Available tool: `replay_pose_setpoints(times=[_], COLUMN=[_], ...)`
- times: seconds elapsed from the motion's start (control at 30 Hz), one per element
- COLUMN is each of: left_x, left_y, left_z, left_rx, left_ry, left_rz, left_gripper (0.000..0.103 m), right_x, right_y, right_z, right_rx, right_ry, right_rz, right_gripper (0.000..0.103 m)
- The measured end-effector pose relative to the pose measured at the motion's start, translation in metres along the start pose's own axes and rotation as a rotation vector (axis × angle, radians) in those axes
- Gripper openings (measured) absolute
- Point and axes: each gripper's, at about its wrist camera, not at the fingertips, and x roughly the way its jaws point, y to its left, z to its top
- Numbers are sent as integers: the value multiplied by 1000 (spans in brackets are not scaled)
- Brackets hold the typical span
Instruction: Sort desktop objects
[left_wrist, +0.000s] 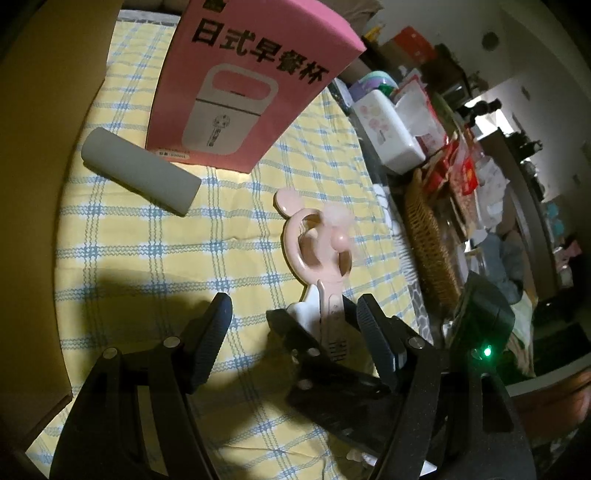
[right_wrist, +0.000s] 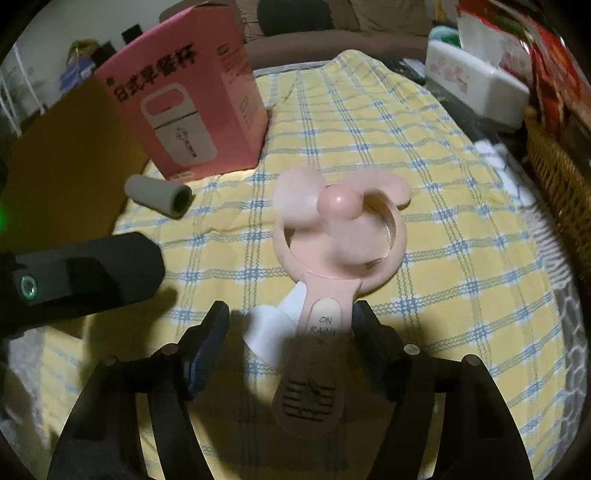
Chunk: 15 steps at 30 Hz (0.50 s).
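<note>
A pink handheld fan (right_wrist: 332, 236) with mouse ears lies on the yellow checked cloth (right_wrist: 443, 177), its blades blurred. Its handle runs back between the fingers of my right gripper (right_wrist: 290, 328), which is open around it, the right finger close to the handle. In the left wrist view the fan (left_wrist: 317, 240) lies ahead, and my left gripper (left_wrist: 295, 325) is open, with the right gripper's finger (left_wrist: 295, 332) between its fingers. A grey cylinder (left_wrist: 138, 170) lies left; it also shows in the right wrist view (right_wrist: 159, 195). A pink box (left_wrist: 251, 81) stands behind, also in the right wrist view (right_wrist: 188, 110).
A white card (right_wrist: 269, 325) lies under the fan handle. A brown cardboard wall (right_wrist: 66, 158) stands at the left. A white tissue box (right_wrist: 476, 85), a wicker basket (right_wrist: 557, 173) and red packages crowd the right edge. The left gripper's body (right_wrist: 85, 273) sits at left.
</note>
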Motion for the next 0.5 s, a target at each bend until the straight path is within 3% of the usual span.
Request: replay_pose_setpoints(times=[0.07,0.13,0.2,0.5], left_x=[1,3,4,18], left_y=[6,12,15,9], left_z=[-1,-2,-2,-1], left_rx=[-22,-44,-58,-87], left_ry=[-3,2,9,38], left_rz=[-1,-8,-13,-54], left_gripper=[73,73,73,76], right_x=[3,3,2,-15], right_y=[7,9,7,-31], right_z=[-1,-2,-3,-11], right_rx=[-40,-72,-85,114], right_ry=[10,8,4,-5], right_rz=[-38,-62,-59,188], right_gripper=[71,62,61,60])
